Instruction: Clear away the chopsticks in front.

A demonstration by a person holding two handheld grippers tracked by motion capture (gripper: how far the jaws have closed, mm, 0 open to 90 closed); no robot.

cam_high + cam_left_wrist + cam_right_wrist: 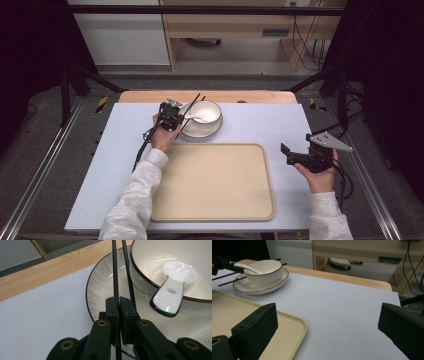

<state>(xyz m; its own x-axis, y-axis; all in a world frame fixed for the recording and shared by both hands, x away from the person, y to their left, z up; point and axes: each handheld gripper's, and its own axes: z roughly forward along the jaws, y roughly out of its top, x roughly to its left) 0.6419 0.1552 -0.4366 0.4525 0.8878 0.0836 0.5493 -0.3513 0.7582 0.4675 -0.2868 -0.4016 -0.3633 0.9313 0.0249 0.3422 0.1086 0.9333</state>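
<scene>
Left tongs (119,305) clamping one chopstick (114,272); right tongs (327,327) agape

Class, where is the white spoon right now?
The white spoon rests in the bowl on the plate, its handle over the rim, beside the chopsticks at the table's far side.

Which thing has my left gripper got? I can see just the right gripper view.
Observer: The left gripper is shut on one chopstick; the second chopstick runs beside its jaws.
Operator: Where do they lie?
Observer: Over the plate, to the left of the bowl.
Operator: And the spoon?
Observer: The spoon sits in the bowl, and its handle, which has a hole, pokes over the rim.
</scene>
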